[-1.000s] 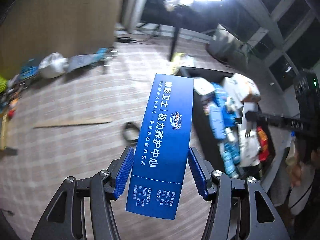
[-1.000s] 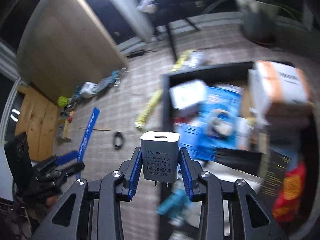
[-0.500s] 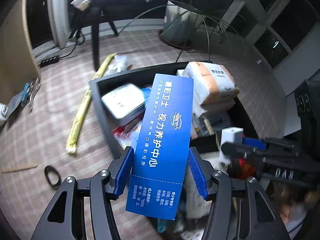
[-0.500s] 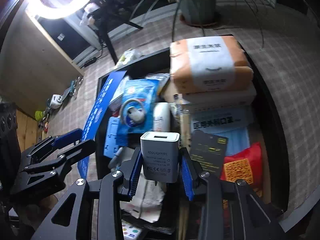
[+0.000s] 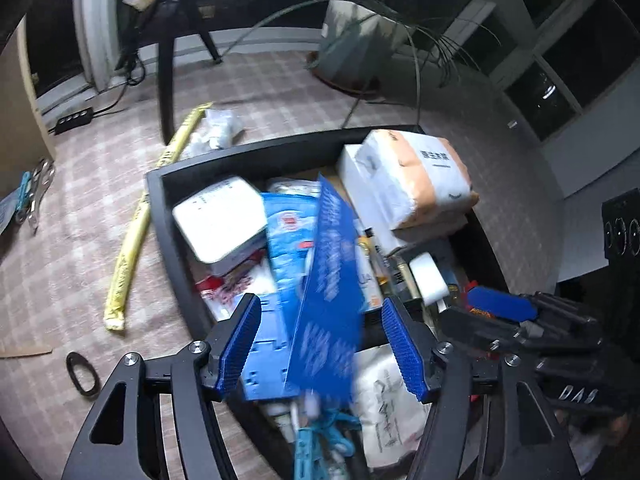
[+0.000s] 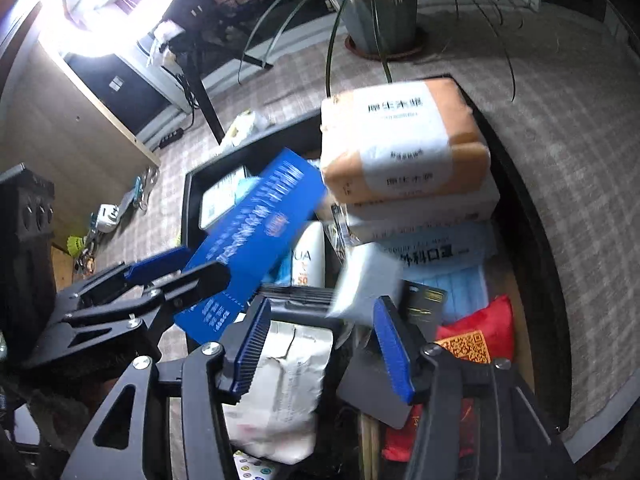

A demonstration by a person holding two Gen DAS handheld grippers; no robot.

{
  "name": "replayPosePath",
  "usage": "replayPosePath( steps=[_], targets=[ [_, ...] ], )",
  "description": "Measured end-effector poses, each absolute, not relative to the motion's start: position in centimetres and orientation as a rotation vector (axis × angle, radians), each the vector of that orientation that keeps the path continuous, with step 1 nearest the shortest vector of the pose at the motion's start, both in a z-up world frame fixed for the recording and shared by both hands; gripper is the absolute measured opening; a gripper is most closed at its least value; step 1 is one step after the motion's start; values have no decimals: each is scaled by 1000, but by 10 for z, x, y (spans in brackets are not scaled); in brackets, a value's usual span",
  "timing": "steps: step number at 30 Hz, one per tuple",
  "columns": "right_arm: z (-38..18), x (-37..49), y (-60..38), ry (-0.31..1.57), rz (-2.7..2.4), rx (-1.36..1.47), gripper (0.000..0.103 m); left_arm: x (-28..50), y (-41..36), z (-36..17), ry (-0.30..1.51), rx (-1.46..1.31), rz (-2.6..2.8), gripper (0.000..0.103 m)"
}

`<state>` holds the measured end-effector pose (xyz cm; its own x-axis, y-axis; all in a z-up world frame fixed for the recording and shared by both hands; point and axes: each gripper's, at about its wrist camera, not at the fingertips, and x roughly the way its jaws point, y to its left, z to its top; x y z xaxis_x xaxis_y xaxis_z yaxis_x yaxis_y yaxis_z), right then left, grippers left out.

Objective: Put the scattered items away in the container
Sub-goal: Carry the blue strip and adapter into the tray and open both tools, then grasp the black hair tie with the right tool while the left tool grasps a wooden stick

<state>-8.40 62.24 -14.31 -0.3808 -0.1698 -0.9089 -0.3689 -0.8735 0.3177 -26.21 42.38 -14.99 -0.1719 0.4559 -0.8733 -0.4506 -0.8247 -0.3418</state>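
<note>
Left claw (image 5: 322, 346) released, pads spread wide; blue card (image 5: 328, 300) blurred between them, tilted, touching neither, above black container (image 5: 164, 216) on floor. Right claw (image 6: 320, 348) likewise released; white adapter (image 6: 366, 280) blurred, just beyond fingertips, over packed contents beside orange tissue pack (image 6: 404, 140).

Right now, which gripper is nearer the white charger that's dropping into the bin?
Right. The white charger is just beyond the open right gripper; the left gripper, also open, has the blue box between its fingers.
</note>
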Motion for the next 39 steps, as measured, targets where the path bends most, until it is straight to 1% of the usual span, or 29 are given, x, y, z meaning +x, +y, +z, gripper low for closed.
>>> replayPosePath(
  steps=[7, 11, 18, 23, 28, 33, 39],
  targets=[
    [-129, -96, 604, 706, 2448, -1679, 50, -263, 381, -138, -31, -1490, 2095, 67],
    [-121, -107, 583, 661, 2493, -1697, 50, -261, 348, -135, 29, -1471, 2136, 67],
    [-115, -130, 535, 569, 2573, -1772, 50, -267, 263, -144, 124, -1485, 2215, 66],
    [-121, -149, 498, 522, 2610, -1843, 50, -272, 203, -158, 261, -1510, 2236, 66],
    [-138, -169, 462, 499, 2620, -1935, 50, -276, 163, -169, 417, -1512, 2250, 66],
    [-161, -190, 432, 522, 2596, -2028, 50, -285, 146, -186, 515, -1535, 2200, 66],
    [-182, -210, 405, 477, 2569, -2099, 50, -298, 141, -212, 653, -1557, 2119, 66]
  ],
)
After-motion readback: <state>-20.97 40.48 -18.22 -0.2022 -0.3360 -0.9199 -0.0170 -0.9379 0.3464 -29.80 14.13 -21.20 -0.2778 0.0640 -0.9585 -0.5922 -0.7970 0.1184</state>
